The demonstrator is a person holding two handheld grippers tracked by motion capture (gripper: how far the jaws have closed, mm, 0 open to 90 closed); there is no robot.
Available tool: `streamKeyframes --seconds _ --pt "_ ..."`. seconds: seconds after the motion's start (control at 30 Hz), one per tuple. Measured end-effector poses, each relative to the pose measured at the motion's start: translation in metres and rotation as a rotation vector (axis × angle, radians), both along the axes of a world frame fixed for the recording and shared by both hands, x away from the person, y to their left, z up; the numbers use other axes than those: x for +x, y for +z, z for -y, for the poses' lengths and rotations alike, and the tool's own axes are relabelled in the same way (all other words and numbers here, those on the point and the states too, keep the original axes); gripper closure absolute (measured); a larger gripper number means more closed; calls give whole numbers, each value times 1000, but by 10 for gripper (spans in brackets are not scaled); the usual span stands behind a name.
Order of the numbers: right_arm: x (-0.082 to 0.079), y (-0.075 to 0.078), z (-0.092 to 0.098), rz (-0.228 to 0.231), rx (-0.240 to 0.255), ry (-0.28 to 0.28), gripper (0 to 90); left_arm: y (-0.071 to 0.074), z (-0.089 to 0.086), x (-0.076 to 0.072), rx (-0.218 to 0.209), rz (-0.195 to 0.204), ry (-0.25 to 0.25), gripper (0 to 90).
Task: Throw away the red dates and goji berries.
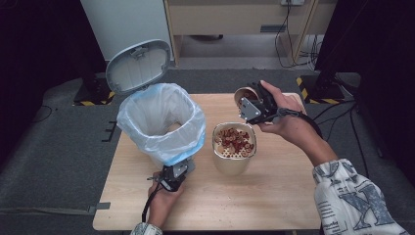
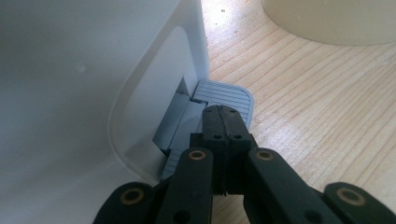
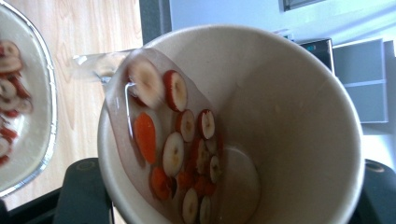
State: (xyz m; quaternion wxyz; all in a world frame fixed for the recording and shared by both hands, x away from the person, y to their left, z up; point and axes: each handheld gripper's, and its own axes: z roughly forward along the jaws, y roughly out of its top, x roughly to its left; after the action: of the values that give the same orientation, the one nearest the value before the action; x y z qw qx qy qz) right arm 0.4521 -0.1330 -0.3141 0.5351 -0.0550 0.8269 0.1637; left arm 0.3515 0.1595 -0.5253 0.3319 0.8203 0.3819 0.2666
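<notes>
A white pedal bin (image 1: 161, 122) lined with a clear bag stands on the table's left, its lid (image 1: 138, 66) up. My left gripper (image 1: 173, 176) is shut, with its closed tip (image 2: 223, 116) resting on the bin's grey pedal (image 2: 229, 93). My right gripper (image 1: 254, 105) is shut on a paper cup (image 1: 243, 94), which it holds tilted above the table. Inside the cup (image 3: 289, 116), red-skinned fruit slices (image 3: 182, 149) in brownish liquid lie against the lower wall up to the rim. Below stands a beige container (image 1: 234, 164) topped by a strainer holding more slices (image 1: 235, 138).
The wooden table (image 1: 274, 196) has bare room at the front and right. The strainer's metal rim (image 3: 49, 116) sits at the left edge of the right gripper view. Cables and dark stands lie on the floor behind the table.
</notes>
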Motion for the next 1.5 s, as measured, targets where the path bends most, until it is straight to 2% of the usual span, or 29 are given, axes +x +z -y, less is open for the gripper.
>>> streamKeyframes --seconds 0.07,0.1,0.17,0.37,0.63,0.67,1.1,1.4,1.5 --pt "0 1 0 -1 -12 -2 319 0 0 0 0 0 0 895" --pt "-1 1 0 -5 1 0 319 0 0 0 0 0 -1 895" --pt "-1 1 0 4 -15 2 319 0 0 0 0 0 0 895" --pt "-1 2 1 15 -15 0 318 0 0 0 0 0 -1 895" --pt "0 3 3 -2 7 -2 318 0 0 0 -1 -1 -1 895" --pt "0 3 3 -9 23 0 318 0 0 0 0 0 -1 895" --pt "1 10 7 -2 39 -2 318 0 0 0 -1 -1 -2 895" --pt "0 14 6 17 13 -2 318 0 0 0 -2 -2 -1 895" --pt "-2 17 4 43 -30 0 318 0 0 0 -2 -2 -2 895"
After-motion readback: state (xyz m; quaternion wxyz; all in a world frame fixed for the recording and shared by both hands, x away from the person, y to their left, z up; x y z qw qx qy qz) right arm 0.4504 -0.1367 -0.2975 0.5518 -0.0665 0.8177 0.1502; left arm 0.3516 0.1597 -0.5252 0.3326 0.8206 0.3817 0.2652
